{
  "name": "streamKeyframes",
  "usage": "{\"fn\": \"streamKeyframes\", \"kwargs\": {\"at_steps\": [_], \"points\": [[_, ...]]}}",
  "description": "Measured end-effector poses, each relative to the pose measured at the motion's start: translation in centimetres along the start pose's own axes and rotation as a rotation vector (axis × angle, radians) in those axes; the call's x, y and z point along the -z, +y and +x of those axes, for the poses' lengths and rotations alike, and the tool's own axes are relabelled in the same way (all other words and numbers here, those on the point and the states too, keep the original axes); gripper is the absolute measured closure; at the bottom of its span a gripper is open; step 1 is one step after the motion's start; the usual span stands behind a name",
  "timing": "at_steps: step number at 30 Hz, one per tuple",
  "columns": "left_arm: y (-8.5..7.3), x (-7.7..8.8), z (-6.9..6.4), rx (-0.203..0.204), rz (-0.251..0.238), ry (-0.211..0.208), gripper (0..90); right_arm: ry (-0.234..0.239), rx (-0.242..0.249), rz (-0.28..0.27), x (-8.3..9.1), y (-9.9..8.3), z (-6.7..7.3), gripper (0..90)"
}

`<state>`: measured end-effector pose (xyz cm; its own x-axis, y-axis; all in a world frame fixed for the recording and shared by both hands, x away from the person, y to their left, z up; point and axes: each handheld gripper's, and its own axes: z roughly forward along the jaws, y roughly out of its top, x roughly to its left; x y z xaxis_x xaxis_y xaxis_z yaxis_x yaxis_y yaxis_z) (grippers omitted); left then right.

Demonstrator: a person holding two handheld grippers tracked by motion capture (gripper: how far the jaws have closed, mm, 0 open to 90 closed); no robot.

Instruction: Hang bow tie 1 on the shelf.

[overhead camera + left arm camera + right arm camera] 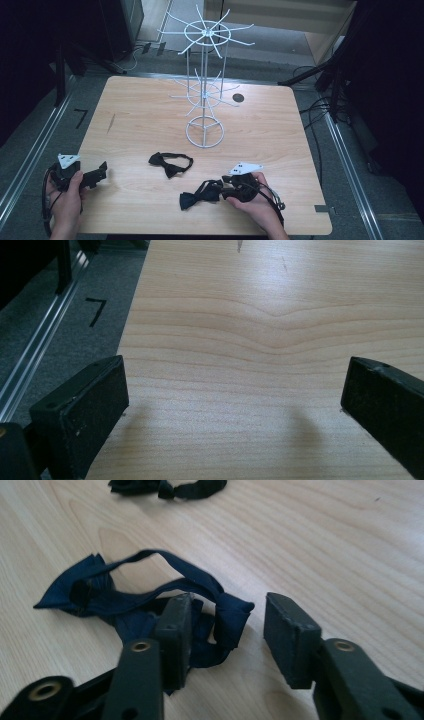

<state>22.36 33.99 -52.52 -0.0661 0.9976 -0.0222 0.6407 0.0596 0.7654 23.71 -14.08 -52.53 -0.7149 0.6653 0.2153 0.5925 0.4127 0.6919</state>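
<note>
The navy bow tie (150, 605) lies on the table (280, 130) near its front edge, long axis running left to right, its folded strap end between the half-parted jaws of the right gripper (227, 625), whose pads are not yet pressing it. That gripper is far nearer than the left gripper (235, 390), which rests wide open and empty at the left edge. No writing is legible.

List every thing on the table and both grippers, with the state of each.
Navy bow tie: crumpled flat on the table, strap looped, its end between the right jaws, not yet pinched.
Black bow tie: lying flat, strap curled, untouched.
Wire rack: upright, hooks bare.
Left gripper: jaws wide open over bare wood.
Right gripper: jaws part-closed around the navy strap.
</note>
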Motion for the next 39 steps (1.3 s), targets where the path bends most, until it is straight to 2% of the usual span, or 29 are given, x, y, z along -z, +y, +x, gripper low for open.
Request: {"fn": "streamKeyframes", "kwargs": {"at_steps": [4,6,10,17,18,19,22,26,28,29,39], "points": [[0.0,0.0,0.0,0.0,0.0,0.0,0.0,-0.015,0.033,0.033,-0.4,-0.1,0.2,67.5],[0.0,0.0,0.0,-0.002,0.001,0.0,0.0,-0.023,0.035,0.045,-0.6,-0.1,0.2,73.8],[0.0,0.0,0.0,-0.005,0.003,-0.001,0.0,-0.027,0.034,0.043,-0.7,0.0,0.0,80.7],[0.0,0.0,-0.1,-0.012,0.011,-0.005,0.0,-0.045,0.052,-0.072,0.5,0.7,0.5,83.3],[0.0,0.0,-0.1,-0.012,0.011,-0.005,0.0,-0.045,0.052,-0.072,0.5,0.7,0.5,83.3],[-0.1,0.0,-0.1,-0.012,0.011,-0.006,0.0,-0.052,0.051,-0.112,1.0,1.0,0.6,83.4],[-0.1,0.1,-0.2,-0.012,0.014,-0.011,0.0,-0.054,0.039,-0.159,1.6,1.2,0.7,83.4],[-0.1,0.1,-0.2,-0.017,0.016,-0.015,0.0,-0.071,0.055,-0.218,2.3,1.4,0.8,83.4],[-0.1,0.1,-0.2,-0.017,0.017,-0.016,0.0,-0.075,0.049,-0.232,2.5,1.5,0.8,83.4],[-0.1,0.1,-0.2,-0.016,0.015,-0.016,0.0,-0.083,0.043,-0.258,2.9,1.7,0.8,83.4],[-0.2,0.2,-0.2,-0.007,0.006,-0.016,0.0,-0.127,0.022,-0.326,4.4,2.5,0.3,83.1]]}}
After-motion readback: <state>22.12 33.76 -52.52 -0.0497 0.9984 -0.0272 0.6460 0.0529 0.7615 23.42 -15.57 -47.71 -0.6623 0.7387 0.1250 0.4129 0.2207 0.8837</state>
